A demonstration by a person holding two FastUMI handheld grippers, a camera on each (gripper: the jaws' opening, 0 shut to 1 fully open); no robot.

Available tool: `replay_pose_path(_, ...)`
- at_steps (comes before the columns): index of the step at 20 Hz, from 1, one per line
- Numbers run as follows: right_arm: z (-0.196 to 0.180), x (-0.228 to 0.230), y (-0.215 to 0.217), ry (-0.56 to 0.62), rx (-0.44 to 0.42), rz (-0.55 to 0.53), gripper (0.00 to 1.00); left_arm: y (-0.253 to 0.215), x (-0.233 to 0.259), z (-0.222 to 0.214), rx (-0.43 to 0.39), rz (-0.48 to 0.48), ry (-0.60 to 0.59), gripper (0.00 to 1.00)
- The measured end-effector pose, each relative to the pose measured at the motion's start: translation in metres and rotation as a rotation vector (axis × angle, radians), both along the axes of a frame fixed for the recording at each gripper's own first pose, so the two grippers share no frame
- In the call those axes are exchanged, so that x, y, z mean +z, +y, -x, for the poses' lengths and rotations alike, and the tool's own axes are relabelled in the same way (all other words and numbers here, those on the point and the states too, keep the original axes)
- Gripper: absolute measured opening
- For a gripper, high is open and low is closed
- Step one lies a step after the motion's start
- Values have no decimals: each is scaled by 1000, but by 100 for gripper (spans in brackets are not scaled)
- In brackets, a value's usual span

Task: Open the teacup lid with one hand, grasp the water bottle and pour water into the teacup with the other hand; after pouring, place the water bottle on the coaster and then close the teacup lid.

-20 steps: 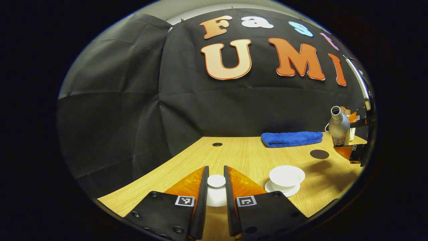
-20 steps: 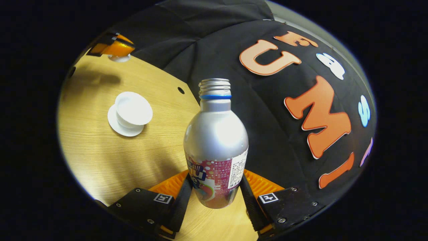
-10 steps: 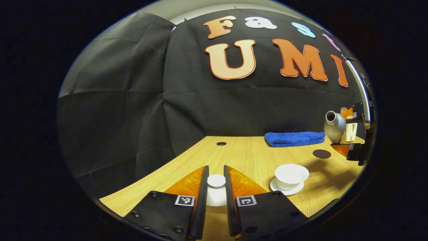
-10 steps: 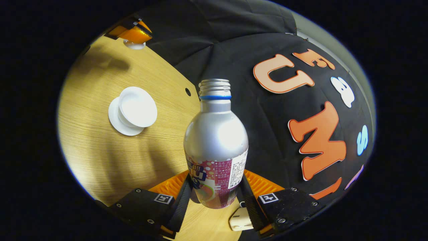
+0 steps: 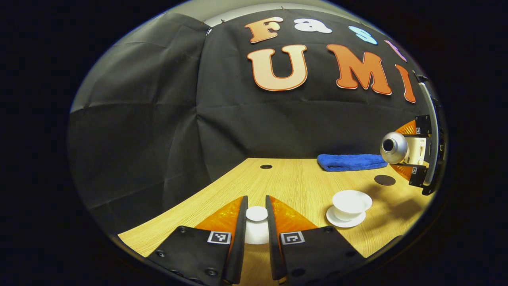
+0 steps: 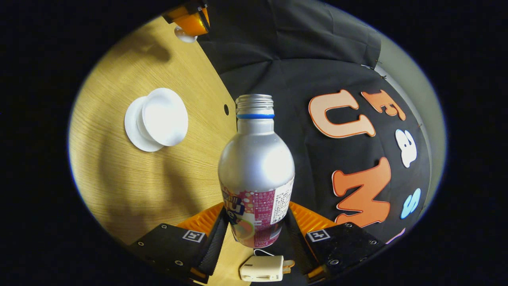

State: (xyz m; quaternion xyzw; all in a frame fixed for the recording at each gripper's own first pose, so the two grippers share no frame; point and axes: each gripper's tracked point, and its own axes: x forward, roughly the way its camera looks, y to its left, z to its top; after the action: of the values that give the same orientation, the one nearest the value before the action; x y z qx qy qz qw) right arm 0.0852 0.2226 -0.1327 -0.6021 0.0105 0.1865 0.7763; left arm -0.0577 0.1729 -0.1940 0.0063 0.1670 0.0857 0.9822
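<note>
In the left gripper view my left gripper (image 5: 256, 216) is shut on the knob of the white teacup lid (image 5: 256, 232), held above the wooden table (image 5: 293, 184). The open white teacup (image 5: 351, 201) sits on its saucer to the right. Farther right, the other gripper holds the silver bottle (image 5: 393, 147) tipped over, mouth toward me. In the right gripper view my right gripper (image 6: 256, 234) is shut on the silver water bottle (image 6: 256, 167), uncapped and tilted toward the teacup (image 6: 164, 116) at left. The left gripper (image 6: 186, 20) with the lid shows at the top.
A dark round coaster (image 5: 384, 180) lies behind the teacup, near a folded blue towel (image 5: 351, 162) by the wall. A small hole (image 5: 266, 167) marks the table's back. A cream plug (image 6: 262, 268) lies below the bottle.
The right gripper has tilted the bottle further over, its mouth now swung toward the teacup side. The left gripper still holds the lid, drifting slightly.
</note>
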Motion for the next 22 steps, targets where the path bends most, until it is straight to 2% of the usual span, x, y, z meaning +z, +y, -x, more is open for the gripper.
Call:
replay_pose_path(12,-10,22,5,-140,58,118,78,0,0,-1,0,11,-15,31)
replay_pose_path(14,-12,28,6,-168,69,142,78,0,0,-2,3,13,-15,29)
replay_pose_path(15,-13,30,6,-182,73,156,78,0,1,-2,5,13,-18,32)
replay_pose_path(22,-21,40,6,-246,93,238,78,1,2,-2,7,15,-21,31)
